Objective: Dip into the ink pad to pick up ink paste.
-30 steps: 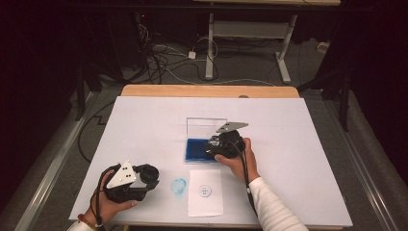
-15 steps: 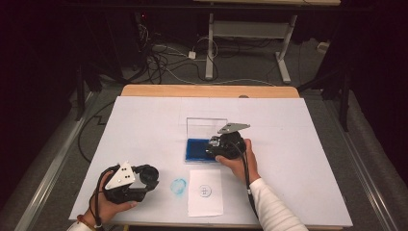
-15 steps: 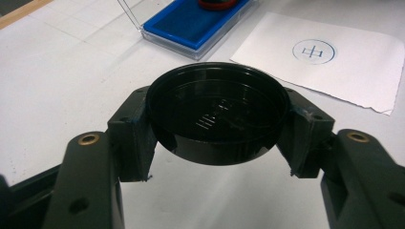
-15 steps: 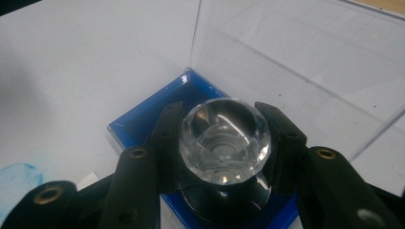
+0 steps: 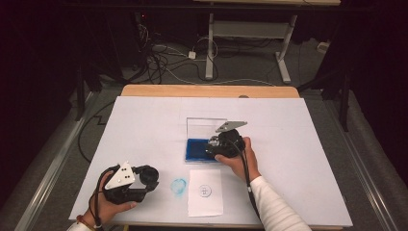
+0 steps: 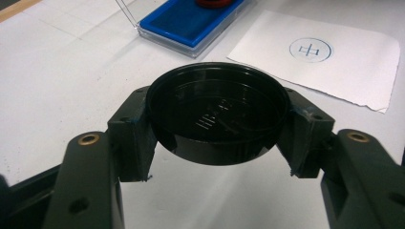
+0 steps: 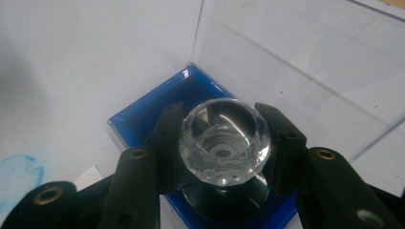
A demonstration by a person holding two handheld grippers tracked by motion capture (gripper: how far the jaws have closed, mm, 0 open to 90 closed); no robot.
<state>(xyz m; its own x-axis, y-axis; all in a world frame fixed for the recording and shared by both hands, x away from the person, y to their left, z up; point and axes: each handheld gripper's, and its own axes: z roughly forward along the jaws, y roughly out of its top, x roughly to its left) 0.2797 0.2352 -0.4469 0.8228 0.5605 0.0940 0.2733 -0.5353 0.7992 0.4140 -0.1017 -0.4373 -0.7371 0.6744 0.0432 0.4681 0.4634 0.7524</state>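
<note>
A blue ink pad lies mid-table in a clear case whose lid stands upright behind it. My right gripper is shut on a stamp with a faceted clear knob and holds its black base down on the pad. Near the table's front left, my left gripper is shut on a round black cap. A white paper slip with a round blue stamp mark lies in front of the pad.
A blue ink smear marks the white table cover just left of the paper. A wooden table edge runs along the far side. Cables and a metal stand sit on the floor beyond.
</note>
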